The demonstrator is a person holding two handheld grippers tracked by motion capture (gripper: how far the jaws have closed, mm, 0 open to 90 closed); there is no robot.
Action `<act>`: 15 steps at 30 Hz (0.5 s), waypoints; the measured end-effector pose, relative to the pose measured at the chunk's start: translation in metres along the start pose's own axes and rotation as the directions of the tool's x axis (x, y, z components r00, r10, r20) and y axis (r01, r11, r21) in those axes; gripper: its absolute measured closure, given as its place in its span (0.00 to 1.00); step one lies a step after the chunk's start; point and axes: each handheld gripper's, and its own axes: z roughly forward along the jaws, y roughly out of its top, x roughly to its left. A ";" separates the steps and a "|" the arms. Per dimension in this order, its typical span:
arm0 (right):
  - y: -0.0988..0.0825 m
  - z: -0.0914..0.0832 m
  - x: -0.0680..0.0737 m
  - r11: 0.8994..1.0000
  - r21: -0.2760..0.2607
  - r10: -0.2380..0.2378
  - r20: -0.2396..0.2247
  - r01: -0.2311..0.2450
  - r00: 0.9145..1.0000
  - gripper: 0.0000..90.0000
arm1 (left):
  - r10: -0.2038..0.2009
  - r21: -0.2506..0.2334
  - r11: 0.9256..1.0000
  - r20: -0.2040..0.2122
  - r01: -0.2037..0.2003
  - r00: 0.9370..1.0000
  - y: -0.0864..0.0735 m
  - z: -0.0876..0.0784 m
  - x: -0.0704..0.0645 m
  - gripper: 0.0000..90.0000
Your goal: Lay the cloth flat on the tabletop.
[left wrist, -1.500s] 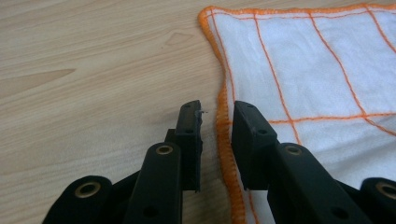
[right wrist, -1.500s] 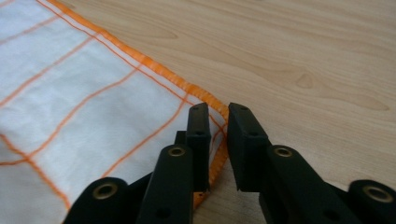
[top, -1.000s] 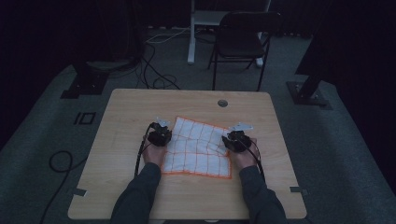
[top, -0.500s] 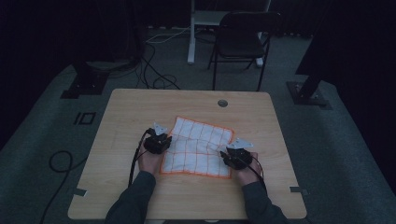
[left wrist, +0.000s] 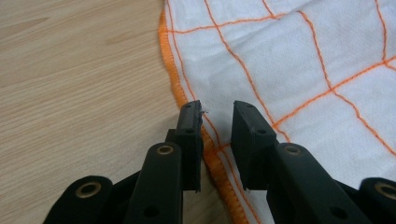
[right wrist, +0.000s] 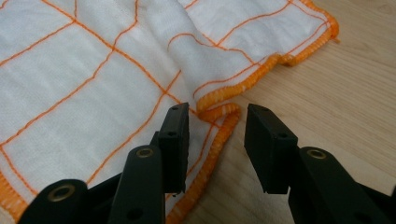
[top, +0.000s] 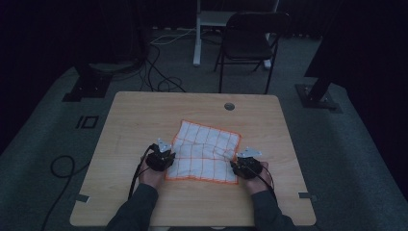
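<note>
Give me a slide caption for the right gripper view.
Open right claw straddling the orange hem of a white checked cloth on a wooden table.

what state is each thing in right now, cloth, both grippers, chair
cloth: lying on the table, mostly flat, right hem buckled into a small fold
left gripper: jaws apart over the cloth's left hem, just been opening, pads not pressing on it
right gripper: jaws apart around the raised hem fold, just been opening, not pinching it
chair: upright on the floor beyond the table, seat bare
</note>
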 end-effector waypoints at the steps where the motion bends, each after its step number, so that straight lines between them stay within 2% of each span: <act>1: -0.001 -0.001 0.000 1.000 0.001 0.002 -0.002 -0.002 1.000 0.67 | 0.007 0.002 1.000 -0.002 -0.007 1.000 0.000 -0.001 -0.001 0.82; 15: -0.009 -0.010 0.000 1.000 0.012 0.022 -0.004 -0.022 1.000 0.66 | -0.009 -0.004 1.000 0.037 0.009 0.999 -0.020 -0.019 -0.009 0.83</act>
